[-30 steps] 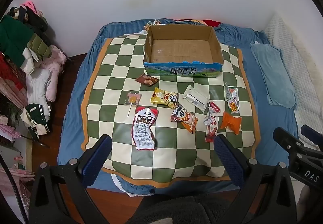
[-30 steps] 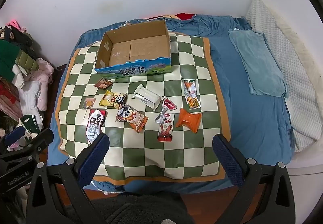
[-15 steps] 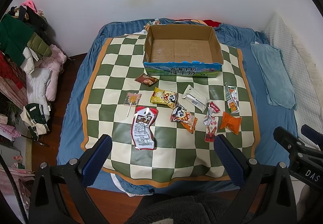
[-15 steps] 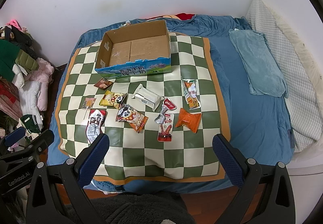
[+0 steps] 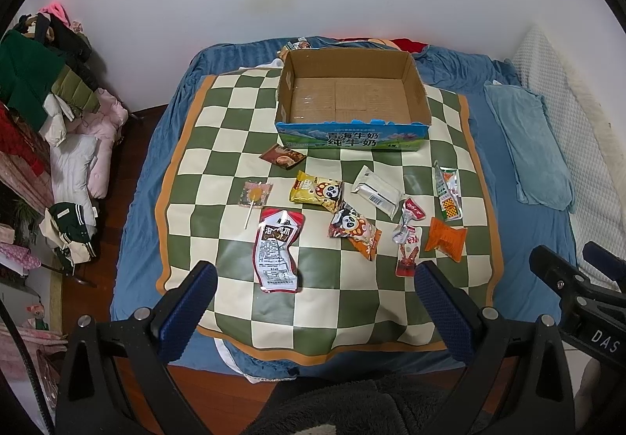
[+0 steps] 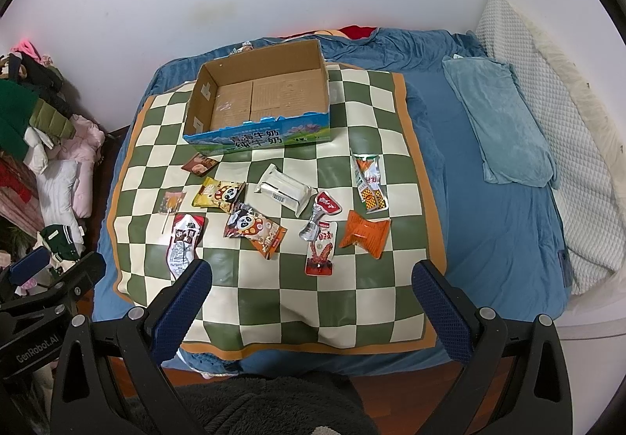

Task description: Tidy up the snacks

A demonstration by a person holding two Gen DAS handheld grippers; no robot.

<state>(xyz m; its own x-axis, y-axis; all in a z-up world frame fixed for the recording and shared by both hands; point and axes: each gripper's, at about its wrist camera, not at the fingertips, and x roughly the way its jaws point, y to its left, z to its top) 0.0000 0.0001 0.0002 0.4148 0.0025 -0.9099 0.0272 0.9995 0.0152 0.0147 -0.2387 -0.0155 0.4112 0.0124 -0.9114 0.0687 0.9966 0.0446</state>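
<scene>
Ten snack packets lie loose on the green-and-cream checkered mat (image 5: 219, 145) that we see spread over the bed (image 5: 156, 176) in the left wrist view, all on the near side of one cardboard box (image 5: 354, 135) with a blue printed front, whose brown floor holds nothing. We count one brown sachet (image 5: 282, 156), one wrapped lollipop (image 5: 255, 194), one long red-and-white pouch (image 5: 276, 250), two panda-printed packs, the yellow panda pack (image 5: 316, 191) just touching the orange panda pack (image 5: 356, 230), one white wrapper (image 5: 376, 191), and one orange pillow pack (image 5: 446, 238). Our left tongs (image 5: 315, 288) hover wide open above the mat's near edge, gripping nothing. From the right wrist view we see the same box (image 6: 258, 139) turned slightly, empty inside, with the clear carrot-print sachet (image 6: 369, 180), the small red-tipped foil (image 6: 319, 215) and the red chicken-foot pouch (image 6: 321, 249) grouped at its right front. Our right tongs (image 6: 311, 288) are likewise spread wide and empty, with the left tongs' body visible at the lower left.
</scene>
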